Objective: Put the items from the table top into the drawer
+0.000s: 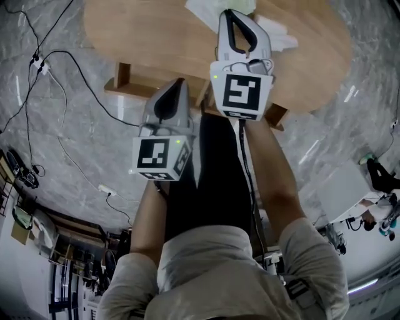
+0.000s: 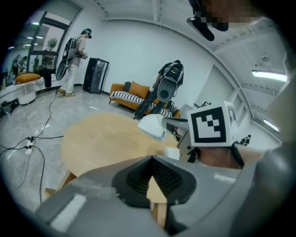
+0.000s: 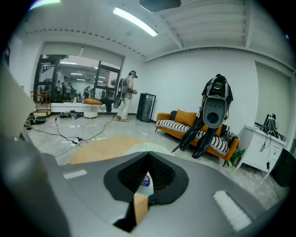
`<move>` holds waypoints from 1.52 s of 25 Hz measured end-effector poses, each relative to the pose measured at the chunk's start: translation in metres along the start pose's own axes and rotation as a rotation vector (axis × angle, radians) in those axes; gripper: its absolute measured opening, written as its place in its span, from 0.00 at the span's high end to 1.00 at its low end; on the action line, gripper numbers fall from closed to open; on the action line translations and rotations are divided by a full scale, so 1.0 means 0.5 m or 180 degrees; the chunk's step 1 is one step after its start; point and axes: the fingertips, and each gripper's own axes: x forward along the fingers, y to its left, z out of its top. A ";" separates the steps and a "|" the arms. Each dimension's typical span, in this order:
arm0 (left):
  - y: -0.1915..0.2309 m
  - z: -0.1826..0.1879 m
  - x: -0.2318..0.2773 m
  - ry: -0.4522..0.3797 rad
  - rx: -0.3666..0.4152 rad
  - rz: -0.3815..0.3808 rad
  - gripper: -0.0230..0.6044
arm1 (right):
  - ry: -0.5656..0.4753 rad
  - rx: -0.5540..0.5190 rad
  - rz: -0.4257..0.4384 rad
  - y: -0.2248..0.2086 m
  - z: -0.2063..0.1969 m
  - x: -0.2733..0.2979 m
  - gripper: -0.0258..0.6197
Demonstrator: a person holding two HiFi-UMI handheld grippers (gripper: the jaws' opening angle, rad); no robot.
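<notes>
Left claw (image 1: 179, 82) is nearer your body, jaws closed tip to tip and pointing forward and down. Right claw (image 1: 229, 14) reaches further ahead, jaws also shut. The claws are side by side and apart. Left forearm (image 1: 149, 219) and right forearm (image 1: 279, 181) are bare and stretched forward.

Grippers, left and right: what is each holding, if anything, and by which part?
Nothing is held: the left gripper and the right gripper each have their jaws shut together with nothing between them.
</notes>
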 end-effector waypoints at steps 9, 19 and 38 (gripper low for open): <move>0.149 -0.067 -0.084 -0.0072 -0.0334 0.0332 0.93 | 0.0137 -0.0241 0.0584 0.239 -0.015 0.019 0.95; 0.289 -0.129 -0.188 -0.0155 -0.0642 0.0691 0.93 | 0.0227 -0.0398 0.1281 0.499 -0.040 -0.007 0.95; 0.418 -0.255 -0.309 -0.0218 -0.1013 0.1126 0.93 | 0.0046 -0.2396 0.2736 0.722 -0.226 -0.112 0.95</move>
